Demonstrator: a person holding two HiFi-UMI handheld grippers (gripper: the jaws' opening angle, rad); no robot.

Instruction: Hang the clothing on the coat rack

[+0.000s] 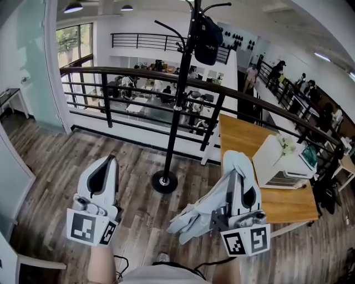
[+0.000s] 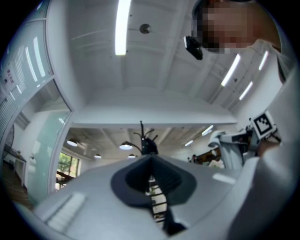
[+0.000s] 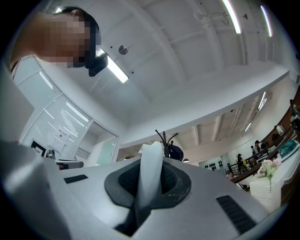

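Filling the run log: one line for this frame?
left gripper: shut, empty | right gripper: shut on pale garment | coat rack: ahead, garment not hung

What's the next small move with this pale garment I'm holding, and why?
Probably lift the right hand-held gripper forward and up toward the coat rack: its jaws are shut on the pale garment, which hangs low, short of the pole; a bare hook shows left of the dark item.

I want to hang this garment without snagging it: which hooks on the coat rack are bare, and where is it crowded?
The coat rack's left-reaching hook is bare, and so is the top right hook above the dark item. The right side just below the top is crowded by that item. The right gripper holds the pale garment.
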